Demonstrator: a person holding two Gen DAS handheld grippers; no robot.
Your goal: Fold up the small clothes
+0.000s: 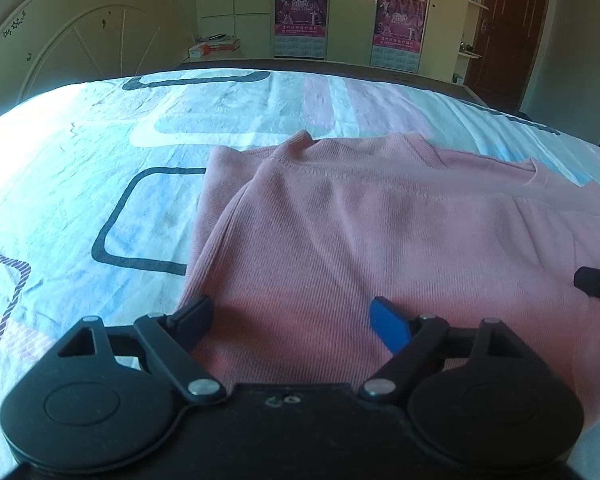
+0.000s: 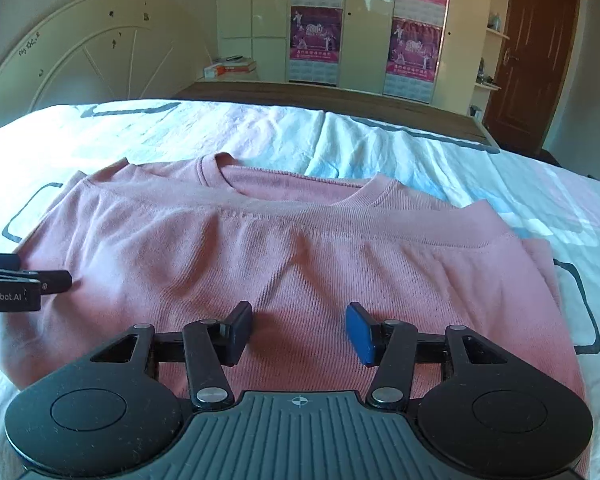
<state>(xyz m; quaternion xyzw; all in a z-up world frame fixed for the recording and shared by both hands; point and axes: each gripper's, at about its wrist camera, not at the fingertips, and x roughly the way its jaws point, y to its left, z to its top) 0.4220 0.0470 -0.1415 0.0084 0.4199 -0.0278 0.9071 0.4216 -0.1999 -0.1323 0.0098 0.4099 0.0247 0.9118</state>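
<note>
On the patterned bedsheet (image 2: 380, 136), a pink sweater (image 2: 300, 232) lies flat, collar at the far edge, with both grippers over its near hem.

At the left, the left gripper (image 1: 292, 320) spreads its jaws wide over the sweater's near-left corner, nothing pinched between them; a sleeve looks already folded in along that left side. To its right, the right gripper (image 2: 299, 330) hovers over the hem's middle-right with jaws half apart, also empty. The garment's width runs left to right and its length runs away from both tools, so the likely next fold lifts the near hem toward the far collar (image 2: 296, 188), each hand taking its own corner.
</note>
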